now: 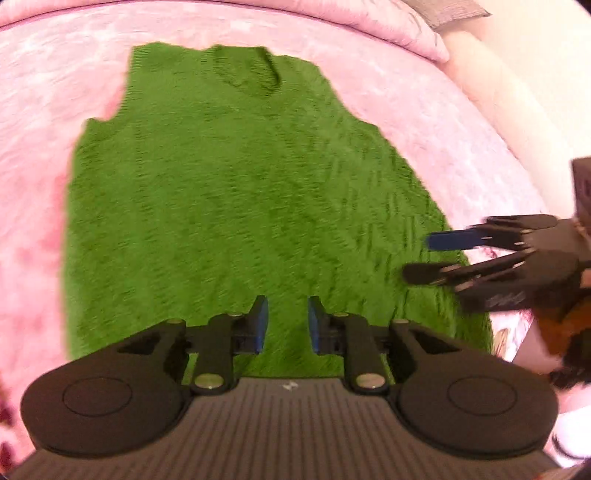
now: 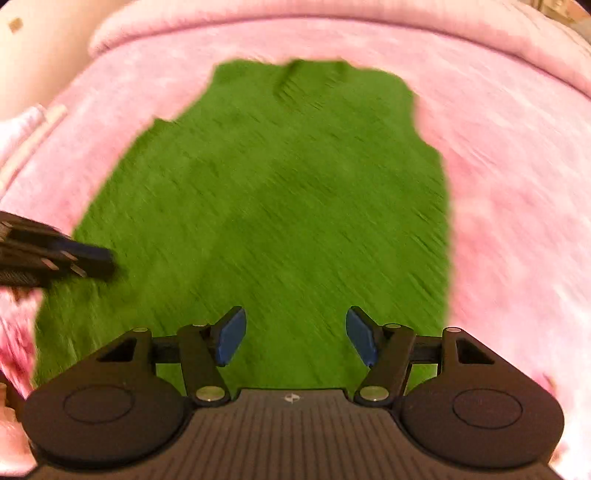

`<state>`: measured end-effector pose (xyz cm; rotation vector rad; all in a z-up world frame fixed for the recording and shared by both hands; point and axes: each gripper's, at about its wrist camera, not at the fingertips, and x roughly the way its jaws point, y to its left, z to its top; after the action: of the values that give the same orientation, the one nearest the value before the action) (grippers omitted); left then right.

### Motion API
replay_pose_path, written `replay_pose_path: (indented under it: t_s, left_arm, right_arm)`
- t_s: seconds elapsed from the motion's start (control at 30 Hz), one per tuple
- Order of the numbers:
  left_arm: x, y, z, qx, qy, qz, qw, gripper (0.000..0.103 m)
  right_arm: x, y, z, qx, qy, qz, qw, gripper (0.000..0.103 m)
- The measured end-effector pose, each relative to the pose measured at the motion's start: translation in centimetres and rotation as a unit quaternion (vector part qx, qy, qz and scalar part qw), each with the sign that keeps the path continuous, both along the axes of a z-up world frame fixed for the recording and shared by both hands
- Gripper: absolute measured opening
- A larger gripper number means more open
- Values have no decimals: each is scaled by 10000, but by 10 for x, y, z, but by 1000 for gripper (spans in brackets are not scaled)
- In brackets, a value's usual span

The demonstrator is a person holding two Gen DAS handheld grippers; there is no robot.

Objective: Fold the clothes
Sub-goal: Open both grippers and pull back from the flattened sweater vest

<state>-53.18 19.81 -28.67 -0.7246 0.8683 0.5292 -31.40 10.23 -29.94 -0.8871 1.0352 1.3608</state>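
A green sleeveless knitted vest (image 1: pixel 240 192) lies flat on a pink bedspread (image 1: pixel 44 147), neckline at the far end; it also shows in the right wrist view (image 2: pixel 280 199). My left gripper (image 1: pixel 287 326) is open and empty, hovering over the vest's near hem. My right gripper (image 2: pixel 295 334) is open wider and empty, also above the near hem. In the left wrist view the right gripper (image 1: pixel 424 258) comes in from the right over the vest's edge. In the right wrist view the left gripper (image 2: pixel 99 262) comes in from the left. Both views are motion-blurred.
The pink bedspread (image 2: pixel 517 184) surrounds the vest on all sides. A pink pillow (image 1: pixel 388 26) lies at the far end, with a pale wall or headboard (image 1: pixel 509 96) to the right. A person's dark and orange clothing (image 1: pixel 565 332) is at the right edge.
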Motion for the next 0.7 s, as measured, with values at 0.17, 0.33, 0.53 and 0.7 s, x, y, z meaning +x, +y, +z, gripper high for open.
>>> replay_pose_path:
  t_s: [0.17, 0.33, 0.53, 0.7]
  left_arm:
    - [-8, -34, -15, 270, 451, -36, 9986, 23]
    - [-63, -72, -10, 161, 689, 566, 9959, 24]
    - [-66, -107, 14, -170, 1158, 1237, 9854, 27]
    - [-52, -131, 52, -713, 1511, 1856, 9683, 41]
  right_arm:
    - [-15, 6, -6, 266, 41, 99, 9996, 66]
    - [1, -52, -6, 104, -23, 36, 9999, 70]
    - [14, -101, 1, -443, 32, -138, 9989, 73]
    - [30, -115, 47, -422, 406, -553, 9968, 70]
